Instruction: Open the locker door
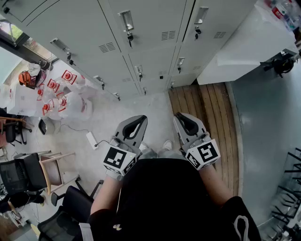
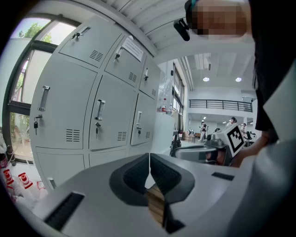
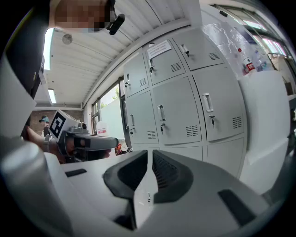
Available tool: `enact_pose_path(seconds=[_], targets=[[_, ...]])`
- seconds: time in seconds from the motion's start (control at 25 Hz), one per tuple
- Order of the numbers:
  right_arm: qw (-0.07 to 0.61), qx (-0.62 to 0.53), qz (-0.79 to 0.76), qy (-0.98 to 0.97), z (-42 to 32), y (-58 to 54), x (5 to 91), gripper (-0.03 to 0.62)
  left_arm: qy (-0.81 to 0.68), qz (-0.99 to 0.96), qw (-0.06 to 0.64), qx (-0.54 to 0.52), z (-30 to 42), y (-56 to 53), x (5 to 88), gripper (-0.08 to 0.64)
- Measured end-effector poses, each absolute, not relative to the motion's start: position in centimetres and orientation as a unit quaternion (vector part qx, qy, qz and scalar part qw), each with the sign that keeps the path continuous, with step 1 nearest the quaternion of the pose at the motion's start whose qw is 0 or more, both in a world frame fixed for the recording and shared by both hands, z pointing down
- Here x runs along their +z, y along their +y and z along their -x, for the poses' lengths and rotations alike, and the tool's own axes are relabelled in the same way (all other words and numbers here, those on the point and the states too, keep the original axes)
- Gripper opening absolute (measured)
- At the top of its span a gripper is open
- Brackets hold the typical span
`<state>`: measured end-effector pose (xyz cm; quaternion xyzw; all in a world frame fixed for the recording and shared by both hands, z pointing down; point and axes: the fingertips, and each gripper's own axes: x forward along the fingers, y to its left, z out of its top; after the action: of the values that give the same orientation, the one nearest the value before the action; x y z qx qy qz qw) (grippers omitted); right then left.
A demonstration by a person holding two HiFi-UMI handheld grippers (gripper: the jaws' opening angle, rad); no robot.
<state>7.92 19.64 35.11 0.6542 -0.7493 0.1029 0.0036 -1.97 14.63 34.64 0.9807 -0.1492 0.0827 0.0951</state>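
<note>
- We hold the left claw (image 1: 139,120) out in front of us, pointing toward the lockers. Its jaws are pressed together at the tips and grip nothing.
- The right claw (image 1: 182,117) sits just beside it at about the same height, its jaws likewise closed tight and empty.
- Ahead of both claws stands the bank of grey lockers (image 1: 155,61), well apart from the tips. Neither claw touches it.
- Every locker door (image 2: 113,115) we can see is shut, and we cannot tell which one the task means.
- Each door carries an upright metal handle (image 2: 100,109), with a key (image 2: 97,128) hanging from the lock below it.
- To the right of the lockers a white bench (image 1: 244,47) stands against them, with bottles (image 1: 282,9) on top.
- Below the right claw the floor is a strip of wooden boards (image 1: 202,108); below the left claw it is pale grey.
- Off to our left, white bags with red marks (image 1: 61,96) lie on the floor near the lockers.
- Dark chairs (image 1: 23,174) stand nearer to us on that side.
</note>
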Motion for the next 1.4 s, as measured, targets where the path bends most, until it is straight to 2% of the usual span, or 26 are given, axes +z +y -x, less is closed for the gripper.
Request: enact_pose_path(seconds=[0.84,1.12,1.4], targets=[[0.015,0.124,-0.678,-0.725,-1.3,14.2,36.3,0.052,-0.133,-0.981,0.122,0.064,10.5,8.6,35.5,0.023],[0.031,0.123,-0.668,-0.733,-0.5,11.5,36.4,0.052,-0.148,-0.977,0.139,0.062,11.4,6.9,36.6,0.023],[0.031,0.131,-0.641,-0.756,-3.3,7.5,37.4,0.054,-0.185,-0.969,0.146,0.073,9.0,3.9,37.2,0.023]])
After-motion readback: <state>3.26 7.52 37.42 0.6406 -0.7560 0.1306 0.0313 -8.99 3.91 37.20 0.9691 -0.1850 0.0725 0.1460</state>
